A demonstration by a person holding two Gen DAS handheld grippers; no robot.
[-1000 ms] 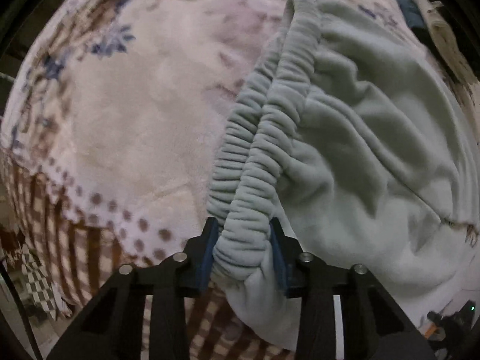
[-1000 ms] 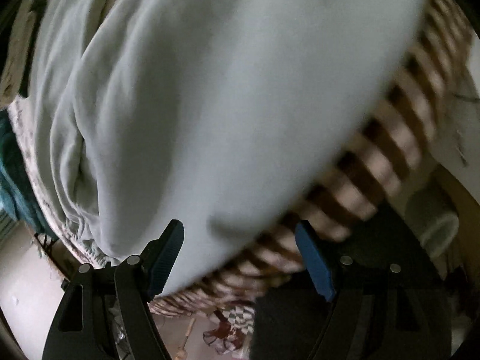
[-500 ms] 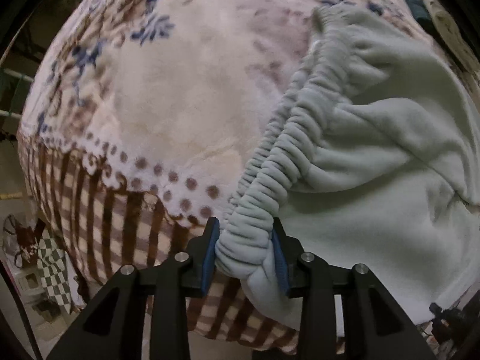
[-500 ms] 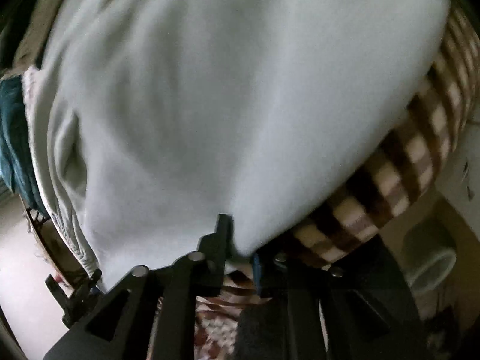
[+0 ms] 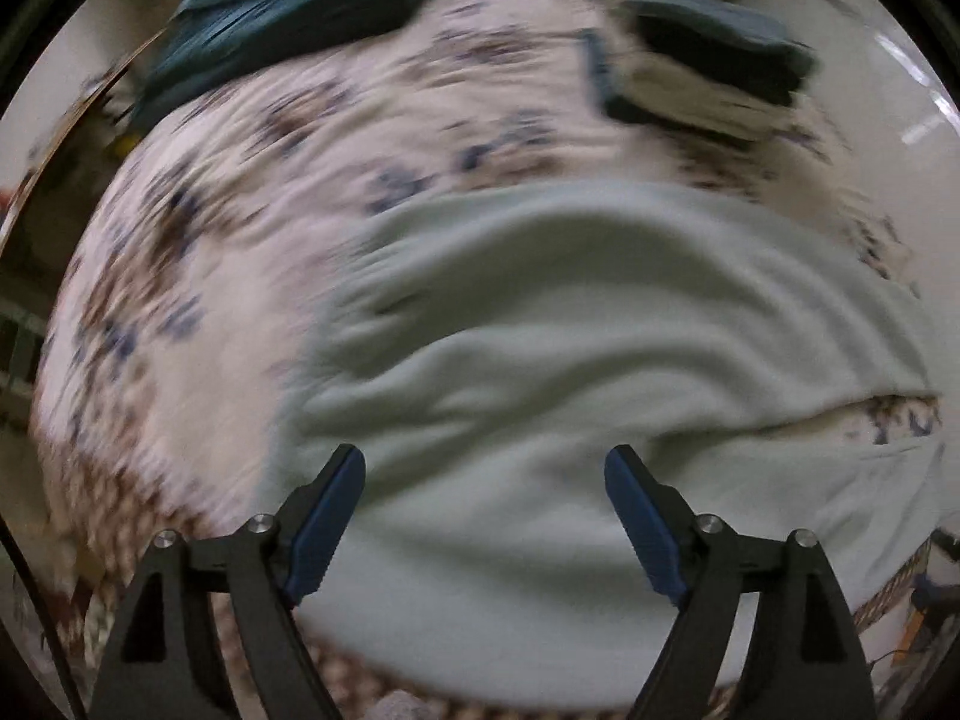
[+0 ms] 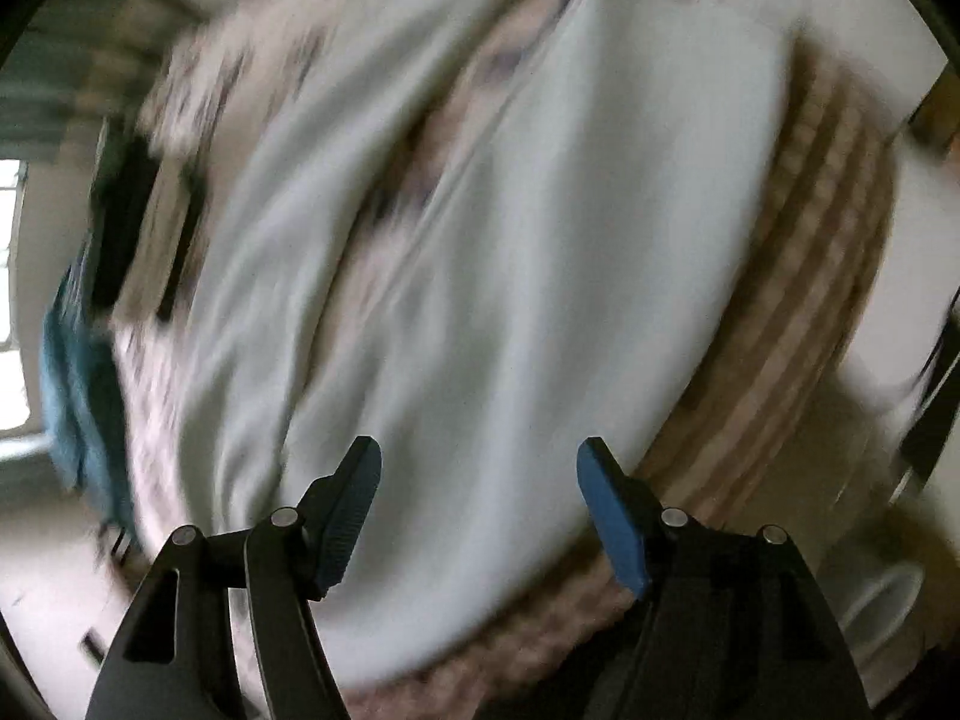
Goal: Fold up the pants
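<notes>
The pale green fleece pants point(image 5: 570, 330) lie spread on the patterned blanket point(image 5: 198, 276) of the bed. My left gripper point(image 5: 485, 516) is open and empty, held above the near edge of the pants. In the right wrist view the pants point(image 6: 480, 276) fill the middle, with a strip of blanket showing between two parts of the fabric. My right gripper point(image 6: 479, 510) is open and empty over the pants' near edge. Both views are blurred by motion.
Dark teal clothes point(image 5: 288, 6) lie at the far left of the bed and a stack of folded clothes point(image 5: 708, 78) at the far right. The brown striped blanket edge point(image 6: 798, 324) hangs over the bedside. A white round object point(image 6: 882, 612) stands on the floor.
Both grippers have let go of the pants and opened. Both have pulled back and swung, so the left view now looks across the bed to the far clothes.
</notes>
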